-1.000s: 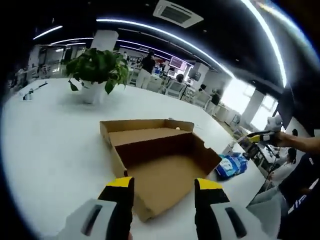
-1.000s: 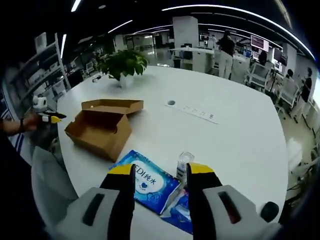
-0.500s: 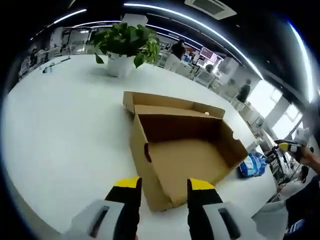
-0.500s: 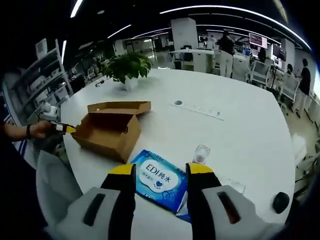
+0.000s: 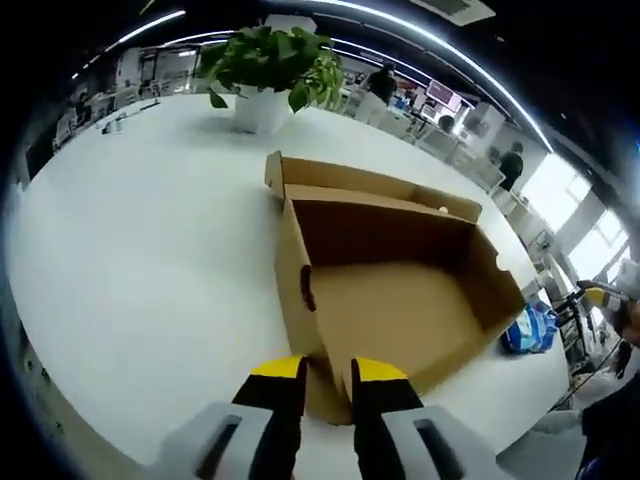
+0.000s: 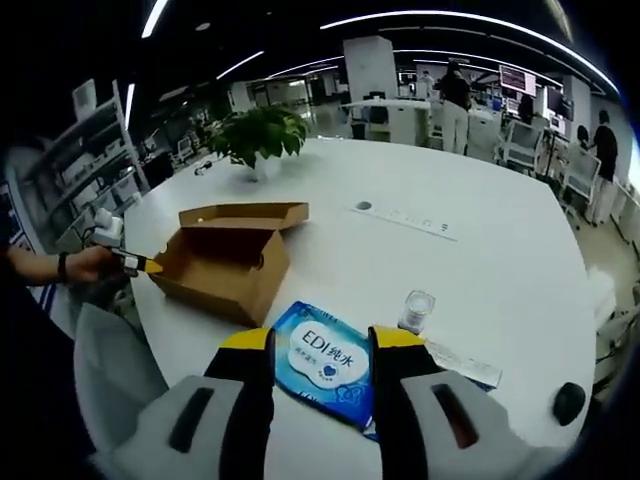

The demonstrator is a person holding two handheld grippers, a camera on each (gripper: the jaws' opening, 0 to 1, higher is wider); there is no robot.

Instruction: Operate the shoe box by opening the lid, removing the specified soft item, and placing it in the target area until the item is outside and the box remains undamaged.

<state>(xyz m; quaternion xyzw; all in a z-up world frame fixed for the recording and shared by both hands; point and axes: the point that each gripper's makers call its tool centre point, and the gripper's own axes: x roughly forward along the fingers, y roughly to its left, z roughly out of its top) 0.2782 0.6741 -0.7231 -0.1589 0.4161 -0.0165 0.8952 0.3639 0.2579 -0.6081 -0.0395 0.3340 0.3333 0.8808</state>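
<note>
Right gripper view: spread jaws hide the wipes pack's (image 6: 325, 362) edges.

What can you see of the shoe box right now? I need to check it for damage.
The shoe box is plain brown cardboard, open, its lid folded back flat behind it on the white table. Its inside looks empty and its walls stand straight, with a dark oval cutout in one wall. No tears show. The left gripper straddles the near corner, fingers close either side.

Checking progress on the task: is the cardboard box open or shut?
Open. The box has its lid folded back, and its bare brown floor shows, with nothing inside.
</note>
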